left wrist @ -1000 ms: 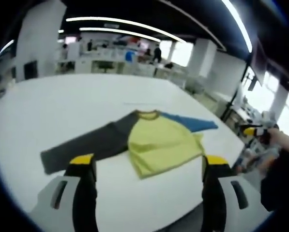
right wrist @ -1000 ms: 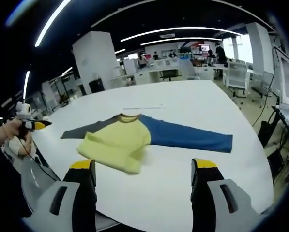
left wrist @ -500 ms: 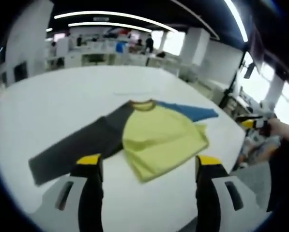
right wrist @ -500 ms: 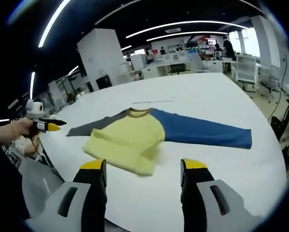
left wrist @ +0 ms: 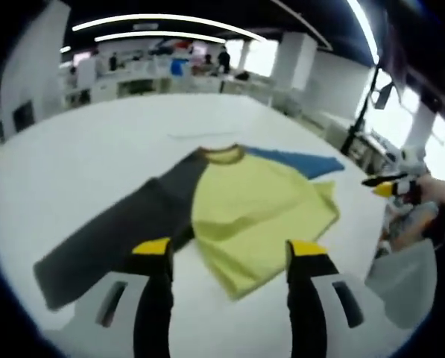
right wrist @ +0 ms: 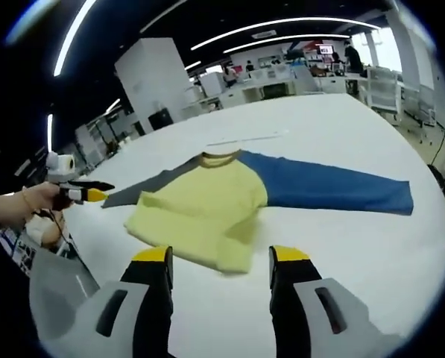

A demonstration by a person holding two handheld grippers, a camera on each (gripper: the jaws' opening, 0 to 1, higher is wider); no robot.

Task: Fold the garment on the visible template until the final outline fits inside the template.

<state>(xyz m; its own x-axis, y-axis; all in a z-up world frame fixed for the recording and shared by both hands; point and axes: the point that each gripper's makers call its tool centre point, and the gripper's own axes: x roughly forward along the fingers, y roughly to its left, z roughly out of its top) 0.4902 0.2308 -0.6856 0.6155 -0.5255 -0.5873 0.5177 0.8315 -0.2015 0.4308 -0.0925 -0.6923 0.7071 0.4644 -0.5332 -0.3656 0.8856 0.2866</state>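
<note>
In the left gripper view, the garment lies spread on the white table, a little beyond the jaws. Its dark grey sleeve runs out to the near left, and the end of that sleeve is partly covered by the left jaw. The yellow body sits in the middle with its lower hem doubled over into a thicker edge nearest the camera. The blue sleeve shows just as a short wedge past the far right shoulder; the rest of it is hidden behind the yellow panel. The left gripper hovers over the near hem with its yellow-tipped jaws apart and nothing between them. At the right edge, the right gripper comes in small and blurred, held by a hand that is cut off by the rim.

In the right gripper view, the other gripper appears at the far left, small, its jaws too fine to judge from here. The right gripper's own jaws rise at the bottom, spread wide and empty, just short of the folded yellow hem. Here the blue sleeve stretches out full length to the right, flat on the table, while the grey sleeve is mostly hidden behind the yellow body. A thin pale line lies on the table just beyond the collar; whether it is a template marking is hard to tell. The background room is blurred.
</note>
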